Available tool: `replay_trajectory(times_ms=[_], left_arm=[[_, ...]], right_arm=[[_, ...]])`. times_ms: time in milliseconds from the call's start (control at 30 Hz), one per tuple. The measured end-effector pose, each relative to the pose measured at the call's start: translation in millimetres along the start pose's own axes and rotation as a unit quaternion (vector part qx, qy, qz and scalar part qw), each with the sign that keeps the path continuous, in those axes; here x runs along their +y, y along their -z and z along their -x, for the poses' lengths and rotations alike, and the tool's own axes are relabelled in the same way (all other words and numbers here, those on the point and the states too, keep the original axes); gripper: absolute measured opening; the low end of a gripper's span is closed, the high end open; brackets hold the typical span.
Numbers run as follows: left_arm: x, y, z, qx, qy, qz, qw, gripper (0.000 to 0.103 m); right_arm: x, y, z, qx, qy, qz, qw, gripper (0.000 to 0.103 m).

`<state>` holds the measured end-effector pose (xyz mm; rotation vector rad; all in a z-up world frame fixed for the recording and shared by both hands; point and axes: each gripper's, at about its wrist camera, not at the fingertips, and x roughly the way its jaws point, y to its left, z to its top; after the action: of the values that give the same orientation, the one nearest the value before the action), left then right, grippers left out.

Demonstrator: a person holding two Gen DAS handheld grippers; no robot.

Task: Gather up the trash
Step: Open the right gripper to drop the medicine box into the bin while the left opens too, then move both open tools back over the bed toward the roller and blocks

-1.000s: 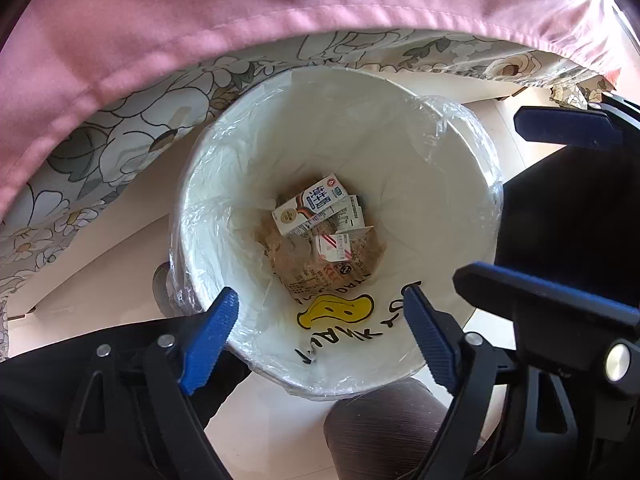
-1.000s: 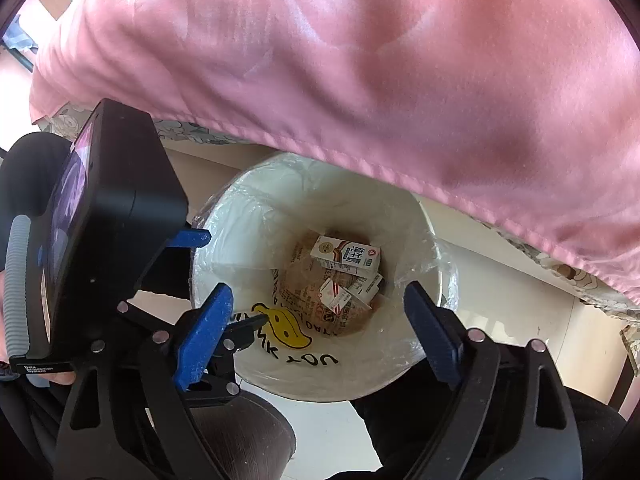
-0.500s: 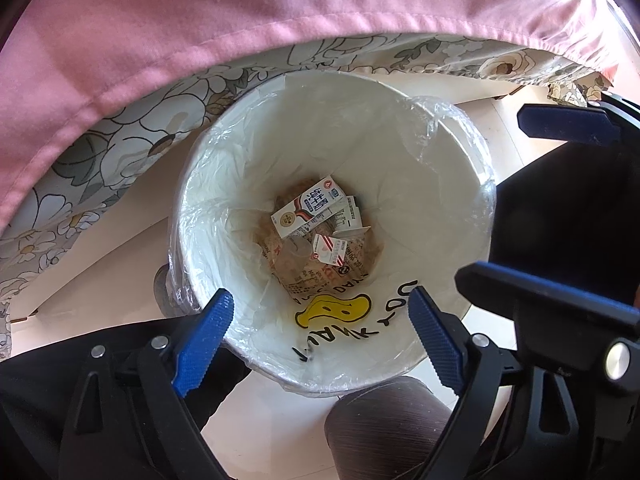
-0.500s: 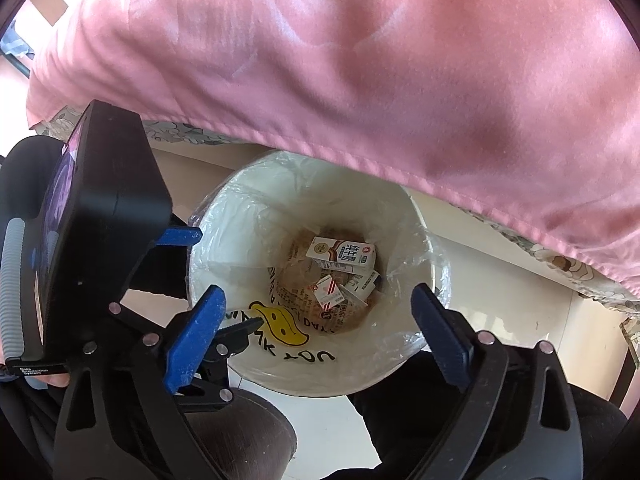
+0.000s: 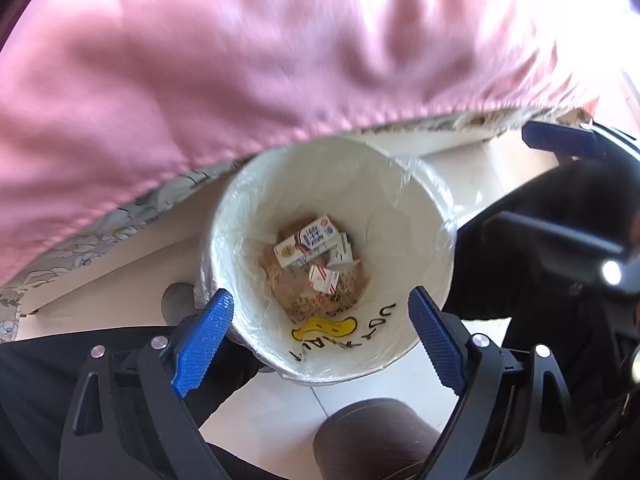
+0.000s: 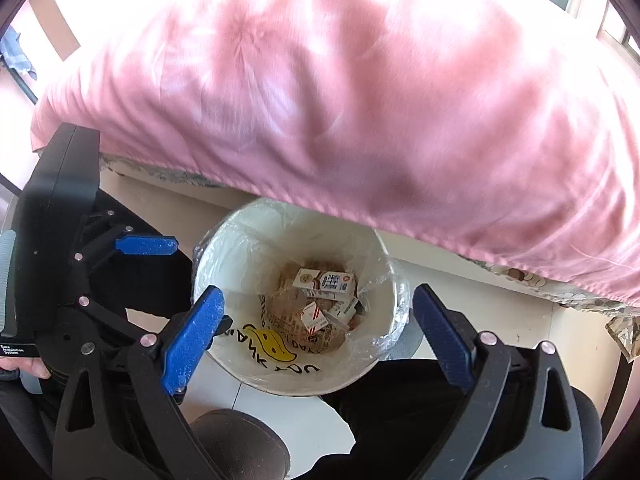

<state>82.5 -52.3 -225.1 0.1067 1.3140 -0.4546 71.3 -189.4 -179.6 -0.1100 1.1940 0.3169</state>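
1. Hovering above the floor, the left gripper [image 5: 320,328] has its blue-padded fingers [image 5: 202,334] spread wide, and nothing sits between them.
2. Straight ahead of it, framed in the gap between the two pads, stands the round white trash bin lined with clear plastic film [image 5: 424,208]; the near rim lies just beyond the fingertips, no contact visible.
3. Down at the bottom of the bin there's a white milk carton with blue print [image 5: 306,240], lying on its side on top of crumpled brown paper [image 5: 280,280].
4. Just nearer the gripper than the carton lies a small red-and-white packet [image 5: 324,278].
5. On the near inner wall of the bin is a yellow smiley sticker with black lettering [image 5: 324,326].
6. Over to the right gripper [image 6: 316,320]: fingers equally wide apart, empty, touching nothing.
7. It too looks down into the same bin [image 6: 224,248], whose mouth sits between its pads, the carton [image 6: 324,282] ahead and slightly right of centre.
8. Beyond both tools a pink bedsheet [image 6: 360,100] hangs over the far rim of the bin.
9. Off to the right gripper's left, the left gripper's black body shows, beside the bin.
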Motion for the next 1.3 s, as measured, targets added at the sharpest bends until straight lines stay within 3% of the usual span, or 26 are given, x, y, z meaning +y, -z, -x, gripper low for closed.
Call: replay_trajectory(times_ms=[267, 400, 533, 700, 800, 967, 1133, 1300], left_arm=[[13, -19, 75, -0.129, -0.044, 0.025, 0.9903, 0.091], [29, -38, 108, -0.168, -0.057, 0.045, 0.9831, 0.091], [56, -61, 126, -0.173, -0.034, 0.108, 0.9784, 0.091], [78, -79, 133, -0.171, -0.043, 0.169, 0.9697, 0.091], [79, -89, 137, -0.181, -0.050, 0.157, 0.9695, 0.091], [70, -121, 147, -0.198, -0.107, 0.089, 0.9702, 0.091], [66, -159, 153, -0.215, -0.161, 0.046, 0.9621, 0.091], [72, -199, 157, -0.221, -0.148, 0.034, 0.9634, 0.091]], right_arm=[[-29, -25, 62, -0.082, -0.001, -0.056, 0.995, 0.093], [-46, -49, 86, -0.110, -0.016, -0.089, 0.990, 0.093], [-61, -76, 105, -0.137, -0.006, -0.105, 0.985, 0.093], [-78, -101, 117, -0.157, 0.000, -0.112, 0.981, 0.093], [-84, -111, 113, -0.160, -0.008, -0.100, 0.982, 0.093], [-88, -127, 105, -0.159, -0.013, -0.081, 0.984, 0.093], [-92, -147, 98, -0.153, 0.002, -0.055, 0.987, 0.093], [-102, -171, 92, -0.155, 0.011, -0.055, 0.986, 0.093]])
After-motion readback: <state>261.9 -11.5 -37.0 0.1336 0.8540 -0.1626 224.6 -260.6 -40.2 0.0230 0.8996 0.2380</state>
